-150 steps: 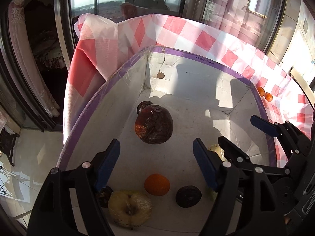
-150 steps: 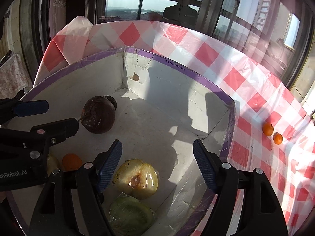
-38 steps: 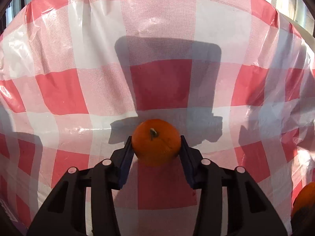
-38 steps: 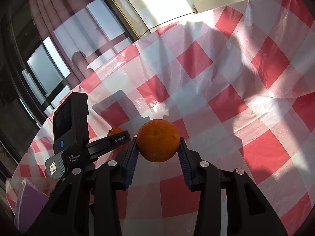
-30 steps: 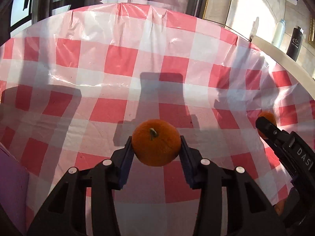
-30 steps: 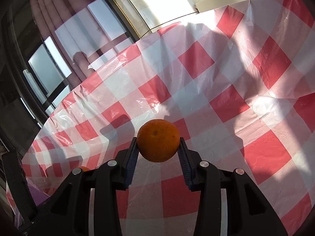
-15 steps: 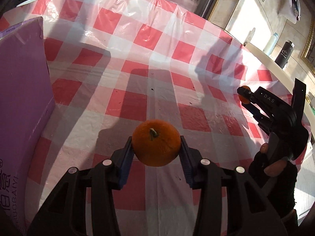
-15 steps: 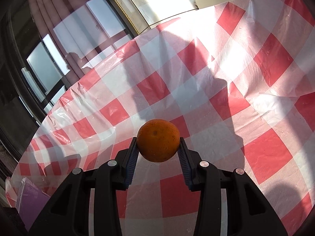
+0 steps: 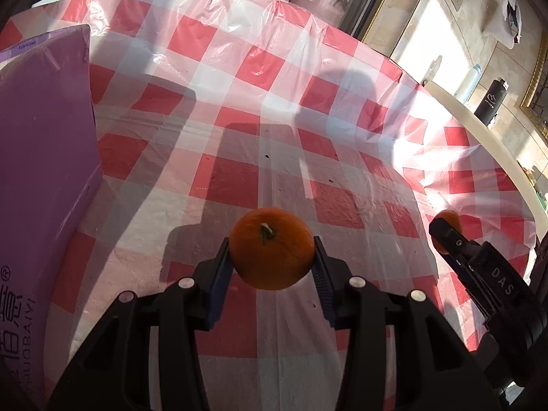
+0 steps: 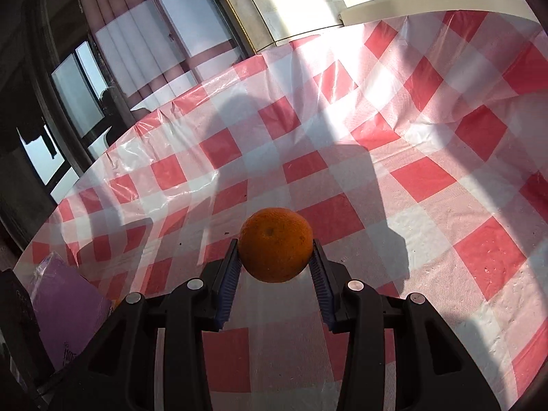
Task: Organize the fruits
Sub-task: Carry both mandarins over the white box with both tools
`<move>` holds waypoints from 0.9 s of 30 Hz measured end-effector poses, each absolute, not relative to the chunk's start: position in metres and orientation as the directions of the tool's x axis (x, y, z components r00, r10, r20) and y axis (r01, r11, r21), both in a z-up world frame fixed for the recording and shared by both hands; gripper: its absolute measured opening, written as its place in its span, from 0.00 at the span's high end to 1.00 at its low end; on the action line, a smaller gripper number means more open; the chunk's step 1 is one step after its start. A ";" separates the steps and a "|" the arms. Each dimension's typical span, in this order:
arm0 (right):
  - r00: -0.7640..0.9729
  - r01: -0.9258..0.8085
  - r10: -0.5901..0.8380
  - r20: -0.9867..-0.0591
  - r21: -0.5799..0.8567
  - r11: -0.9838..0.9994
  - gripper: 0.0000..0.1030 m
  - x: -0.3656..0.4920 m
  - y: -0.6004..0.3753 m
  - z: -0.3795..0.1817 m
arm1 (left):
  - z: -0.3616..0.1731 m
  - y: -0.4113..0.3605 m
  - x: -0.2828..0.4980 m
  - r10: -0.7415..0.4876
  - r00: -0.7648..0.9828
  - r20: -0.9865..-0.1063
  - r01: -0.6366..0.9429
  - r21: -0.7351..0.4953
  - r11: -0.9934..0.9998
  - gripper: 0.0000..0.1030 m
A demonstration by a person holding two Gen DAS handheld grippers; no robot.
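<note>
My left gripper (image 9: 271, 263) is shut on a small orange with a green stem (image 9: 271, 248), held above the red and white checked tablecloth (image 9: 239, 137). The purple box (image 9: 37, 178) stands at the left edge of the left wrist view. My right gripper (image 10: 275, 262) is shut on a second orange (image 10: 275, 245) over the same cloth. In the left wrist view the right gripper's black fingers (image 9: 479, 270) come in from the lower right, with that second orange (image 9: 448, 219) showing at their tip. The box's inside is hidden.
A corner of the purple box (image 10: 65, 304) shows at the lower left of the right wrist view. A cream ledge (image 9: 479, 137) runs past the table's far right, with a black bottle (image 9: 491, 99) and a pale bottle (image 9: 467, 80) on it. Dark windows and curtains stand behind the table.
The left gripper swung left with its orange until the purple box came into view, then held still. The right gripper has carried its orange leftward, and its view now takes in more of the cloth.
</note>
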State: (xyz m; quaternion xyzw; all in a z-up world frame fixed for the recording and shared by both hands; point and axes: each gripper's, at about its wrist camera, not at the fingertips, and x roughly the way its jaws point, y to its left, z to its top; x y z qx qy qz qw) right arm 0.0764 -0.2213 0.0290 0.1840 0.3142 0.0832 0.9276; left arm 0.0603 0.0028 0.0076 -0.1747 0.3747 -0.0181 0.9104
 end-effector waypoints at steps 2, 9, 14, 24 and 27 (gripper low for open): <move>0.789 -0.042 0.271 -0.552 0.392 0.919 0.61 0.057 -0.220 0.029 | 0.009 0.002 0.047 -0.163 0.725 -0.669 -0.088 -0.325 0.941 0.57; 0.770 -0.081 0.334 -0.544 0.436 0.897 0.61 0.016 -0.215 0.028 | 0.014 0.003 -0.004 -0.163 0.740 -0.653 -0.052 -0.297 0.953 0.57; 0.761 -0.112 0.358 -0.542 0.434 0.894 0.60 0.002 -0.207 0.029 | 0.021 0.006 -0.029 -0.146 0.746 -0.650 -0.044 -0.267 0.963 0.57; 0.750 -0.155 0.398 -0.528 0.445 0.882 0.60 -0.021 -0.189 0.039 | 0.078 0.008 -0.075 -0.150 0.818 -0.555 0.018 -0.235 0.972 0.57; 0.752 -0.221 0.430 -0.499 0.424 0.878 0.60 -0.031 -0.170 0.059 | 0.103 0.025 -0.096 -0.121 0.856 -0.502 0.004 -0.229 0.973 0.57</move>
